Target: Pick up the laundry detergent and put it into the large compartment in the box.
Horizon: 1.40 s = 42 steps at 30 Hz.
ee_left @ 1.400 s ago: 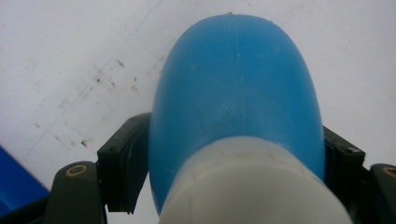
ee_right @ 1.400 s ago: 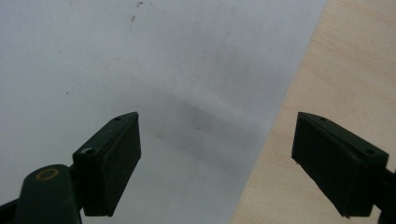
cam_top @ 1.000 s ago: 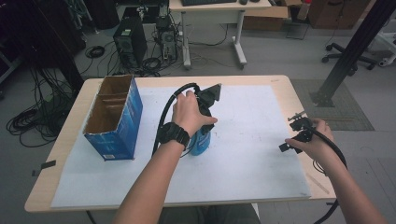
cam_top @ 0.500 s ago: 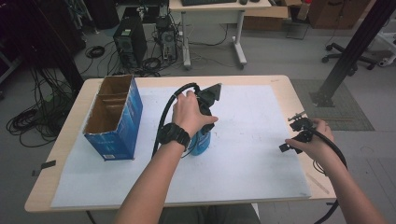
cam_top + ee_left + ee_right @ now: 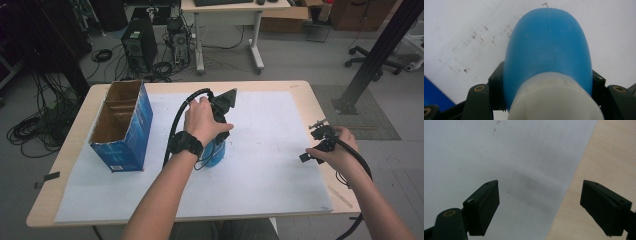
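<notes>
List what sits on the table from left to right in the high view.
Open blue cardboard box → left gripper closed on the blue bottle → bare white sheet → right gripper, open, at the table's right edge.

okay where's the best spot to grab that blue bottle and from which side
Grip the blue bottle on its rounded shoulder just below the white cap, from above, jaws on opposite sides. It stands upright on the white paper, and the left tool is shut on it exactly so.

One blue bottle (image 5: 216,152) and one open blue cardboard box (image 5: 122,127) stood on the surface (image 5: 280,130). Two hand-held grippers were there, left (image 5: 220,107) and right (image 5: 320,142).
</notes>
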Motion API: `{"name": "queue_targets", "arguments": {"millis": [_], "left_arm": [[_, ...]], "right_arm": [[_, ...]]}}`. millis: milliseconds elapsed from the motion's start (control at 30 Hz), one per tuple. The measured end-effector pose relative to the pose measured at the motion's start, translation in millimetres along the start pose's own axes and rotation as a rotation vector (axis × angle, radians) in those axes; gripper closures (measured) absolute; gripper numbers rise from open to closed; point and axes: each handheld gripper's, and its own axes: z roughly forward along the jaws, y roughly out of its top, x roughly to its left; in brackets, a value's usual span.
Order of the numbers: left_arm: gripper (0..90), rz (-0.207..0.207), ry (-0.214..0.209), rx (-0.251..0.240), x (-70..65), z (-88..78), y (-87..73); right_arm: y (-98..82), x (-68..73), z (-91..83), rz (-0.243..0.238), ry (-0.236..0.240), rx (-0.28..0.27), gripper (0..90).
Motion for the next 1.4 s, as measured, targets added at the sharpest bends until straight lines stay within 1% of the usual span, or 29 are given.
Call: {"name": "queue_targets", "arguments": {"millis": [200, 367, 600, 767, 867, 1000, 1233, 1400], "left_arm": [[37.7, -0.003, -0.018, 0.008, 0.3, -6.8, -0.3], [37.7, -0.012, -0.021, -0.008, 3.0, -15.1, -2.2], [37.7, -0.033, -0.017, -0.031, 8.4, -32.2, -6.1], [37.7, -0.031, -0.014, -0.018, 9.9, -42.8, -7.7], [37.7, -0.035, -0.017, -0.018, 9.8, -48.4, -8.5], [37.7, -0.039, -0.022, -0.025, 11.0, -57.6, -9.4], [37.7, -0.047, -0.013, -0.039, 12.5, -75.1, -10.3], [37.7, -0.051, -0.015, -0.046, 14.0, -87.0, -10.5]], "right_arm": [[1.3, 0.8, -0.9, -0.005, -0.001, 0.000, 16.1], [3.7, 2.4, -3.5, -0.009, -0.002, -0.005, 16.1], [5.6, 4.2, -6.0, -0.012, -0.002, -0.005, 16.1], [6.6, 5.1, -8.8, -0.010, -0.001, -0.010, 16.1], [6.9, 5.5, -9.9, -0.011, -0.004, -0.010, 16.1], [6.8, 5.0, -11.0, -0.010, -0.007, -0.010, 16.1], [6.4, 3.9, -13.5, -0.004, -0.007, -0.012, 16.1], [6.3, 4.1, -13.6, -0.004, -0.007, -0.012, 16.1]]}}
